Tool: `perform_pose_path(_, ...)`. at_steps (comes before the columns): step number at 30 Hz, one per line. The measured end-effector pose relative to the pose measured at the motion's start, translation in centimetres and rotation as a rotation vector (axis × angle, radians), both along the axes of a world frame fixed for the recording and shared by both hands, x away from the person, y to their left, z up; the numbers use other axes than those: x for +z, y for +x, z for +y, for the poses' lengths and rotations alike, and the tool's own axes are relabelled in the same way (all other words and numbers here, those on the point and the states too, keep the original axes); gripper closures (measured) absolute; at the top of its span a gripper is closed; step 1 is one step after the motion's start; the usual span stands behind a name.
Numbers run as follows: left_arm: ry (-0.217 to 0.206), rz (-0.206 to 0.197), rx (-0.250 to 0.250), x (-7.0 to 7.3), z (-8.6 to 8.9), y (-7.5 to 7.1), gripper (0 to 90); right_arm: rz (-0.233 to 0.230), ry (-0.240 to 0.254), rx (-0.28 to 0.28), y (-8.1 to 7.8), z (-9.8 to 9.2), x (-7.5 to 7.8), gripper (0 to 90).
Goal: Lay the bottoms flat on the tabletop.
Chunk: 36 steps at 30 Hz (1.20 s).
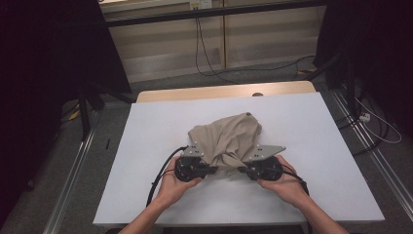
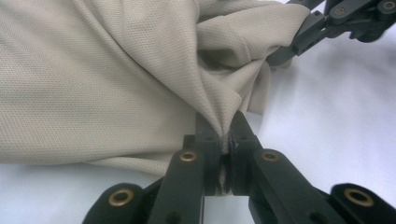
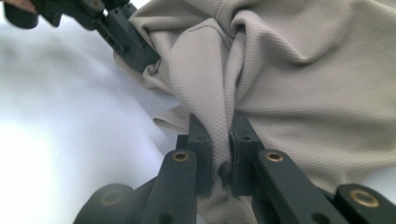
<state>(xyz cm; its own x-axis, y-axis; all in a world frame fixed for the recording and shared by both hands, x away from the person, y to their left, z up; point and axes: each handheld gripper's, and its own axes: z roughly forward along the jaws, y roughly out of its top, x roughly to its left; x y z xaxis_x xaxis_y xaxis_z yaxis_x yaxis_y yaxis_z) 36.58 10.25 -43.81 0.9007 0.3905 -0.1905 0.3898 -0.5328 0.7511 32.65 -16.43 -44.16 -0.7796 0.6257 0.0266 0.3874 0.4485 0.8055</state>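
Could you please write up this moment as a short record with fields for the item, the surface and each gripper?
item: beige cloth, crumpled in a heap
surface: white table
left gripper: shut on a fold of the cloth at its near edge
right gripper: shut on another fold of the cloth
spacing: the two grippers sit close together, both at the cloth's near side
hands: one on each gripper, at the table's near edge

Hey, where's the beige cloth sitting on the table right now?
In the high view the beige cloth lies bunched on the white table, near its middle and toward the person's edge, its near edge pinched between the left gripper and the right gripper.
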Motion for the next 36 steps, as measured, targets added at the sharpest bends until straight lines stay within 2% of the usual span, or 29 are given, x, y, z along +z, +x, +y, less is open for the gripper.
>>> perform_pose_path(2,-0.022,0.027,-0.012,-0.2,0.3,-0.7,86.0,0.007,0.005,0.011,-0.9,-0.2,0.0,83.4)
perform_pose_path(3,-0.014,0.036,-0.022,-0.2,0.4,-1.0,86.0,0.012,0.011,0.009,-1.5,-0.5,0.1,83.4)
perform_pose_path(4,-0.004,0.02,-0.036,-0.2,0.4,-1.6,86.0,0.016,0.014,0.006,-1.8,-0.6,0.0,83.4)
perform_pose_path(8,0.02,0.009,-0.065,-0.1,0.2,-2.8,86.0,0.035,0.012,-0.004,-4.2,-1.6,-0.3,83.7)
perform_pose_path(9,0.018,0.009,-0.07,-0.1,0.2,-3.0,86.0,0.035,0.012,-0.004,-4.2,-1.6,-0.3,83.7)
perform_pose_path(12,0.032,0.002,-0.075,-0.1,1.0,-4.3,85.9,0.04,0.032,-0.01,-5.6,-2.0,0.0,83.8)
perform_pose_path(14,0.007,0.026,-0.072,-0.2,1.8,-5.0,86.0,0.042,0.046,-0.005,-7.0,-2.2,0.2,83.8)
perform_pose_path(16,0.009,0.041,-0.08,-0.2,2.2,-5.7,86.2,0.056,0.059,0.0,-8.9,-2.3,0.1,83.9)
perform_pose_path(18,0.014,0.041,-0.092,-0.1,2.2,-6.3,86.2,0.054,0.053,0.005,-9.2,-2.2,0.1,83.8)
perform_pose_path(20,-0.001,0.042,-0.103,0.1,2.2,-7.2,86.2,0.05,0.054,0.008,-10.1,-2.1,0.3,83.3)
perform_pose_path(22,0.005,0.047,-0.113,0.2,2.7,-7.9,86.2,0.042,0.076,0.016,-10.6,-2.0,0.5,77.7)
perform_pose_path(24,-0.004,0.052,-0.1,0.2,3.3,-8.6,85.7,0.044,0.094,0.007,-10.7,-1.9,0.7,73.0)
perform_pose_path(26,-0.013,0.055,-0.084,0.4,4.0,-8.9,83.7,0.04,0.108,-0.009,-10.3,-2.0,0.9,62.1)
perform_pose_path(28,-0.041,0.054,-0.061,0.8,4.5,-8.7,75.3,0.039,0.108,-0.021,-9.8,-2.1,1.2,56.6)
perform_pose_path(29,-0.057,0.056,-0.052,1.0,4.6,-8.6,66.3,0.028,0.105,-0.042,-9.5,-2.2,1.5,52.7)
perform_pose_path(31,-0.069,0.03,-0.033,1.5,5.0,-8.2,64.8,0.025,0.129,-0.067,-8.9,-2.5,2.0,45.1)
perform_pose_path(33,-0.081,0.011,0.004,1.9,5.2,-7.4,57.0,0.008,0.134,-0.088,-8.2,-2.9,2.5,43.8)
perform_pose_path(34,-0.076,0.0,0.018,2.1,5.3,-6.8,50.6,0.008,0.139,-0.102,-7.2,-3.3,2.6,41.6)
perform_pose_path(36,-0.063,-0.024,0.039,2.1,5.3,-5.6,49.9,0.009,0.139,-0.11,-6.7,-3.5,2.6,41.4)
